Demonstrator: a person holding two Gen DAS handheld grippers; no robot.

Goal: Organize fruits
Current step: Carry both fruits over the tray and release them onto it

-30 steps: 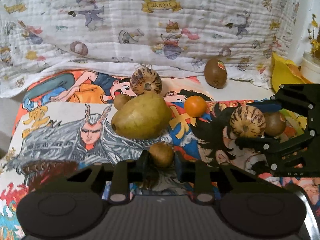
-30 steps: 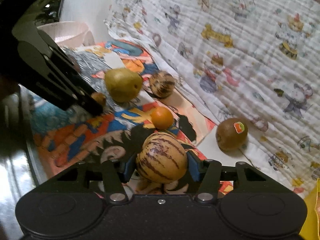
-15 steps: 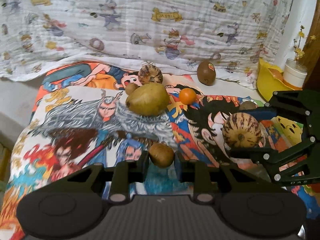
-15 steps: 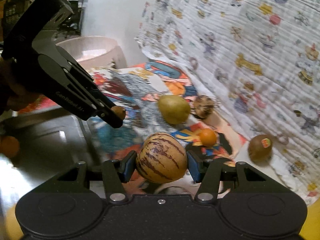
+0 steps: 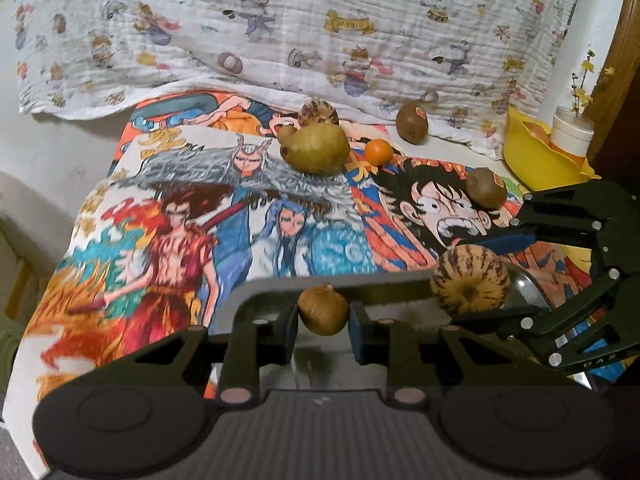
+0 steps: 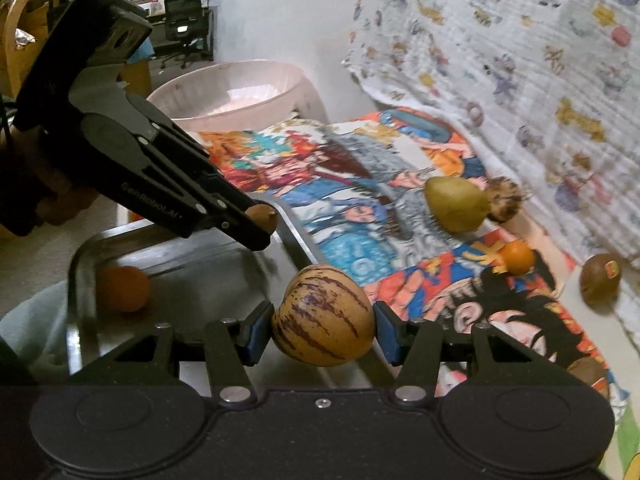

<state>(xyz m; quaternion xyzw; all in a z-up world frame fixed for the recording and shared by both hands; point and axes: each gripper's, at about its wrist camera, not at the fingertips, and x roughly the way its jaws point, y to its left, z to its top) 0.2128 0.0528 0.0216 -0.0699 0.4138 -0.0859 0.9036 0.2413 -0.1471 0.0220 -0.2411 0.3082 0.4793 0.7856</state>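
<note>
1. Two fruits are being carried at once. A striped fruit [image 6: 323, 316] is being clamped between the blue pads of the right gripper [image 6: 323, 326], jaws partly spread to its width, and it is being held over the near edge of a metal tray [image 6: 80, 264].

2. A small brown fruit [image 5: 323, 309] is being pinched by the left gripper [image 5: 323, 318], whose jaws are drawn nearly together on it; in the right wrist view it is being held over the tray's far rim.

3. The step in hand is judged to be delivery: fruit is being brought from the printed cloth [image 5: 168, 216] to the tray. One orange [image 6: 123, 288] is already lying in the tray's corner.

4. The next move is judged to call for each fruit to be lowered onto the tray floor before the jaws are let go, since both are round and liable to roll toward the rim or into the orange.

5. Left on the cloth, and being shown by both views: a pear [image 5: 316, 151], a second striped fruit [image 5: 319, 113] behind it, a small orange [image 5: 379, 152] and a stickered kiwi [image 5: 412, 122].

6. The tray floor, its orange and a pink basin [image 6: 236, 92] are being shown only by the right wrist view; a yellow bowl [image 5: 536, 160] and another kiwi [image 5: 485, 188] on the cloth are being shown clearly only by the left.
</note>
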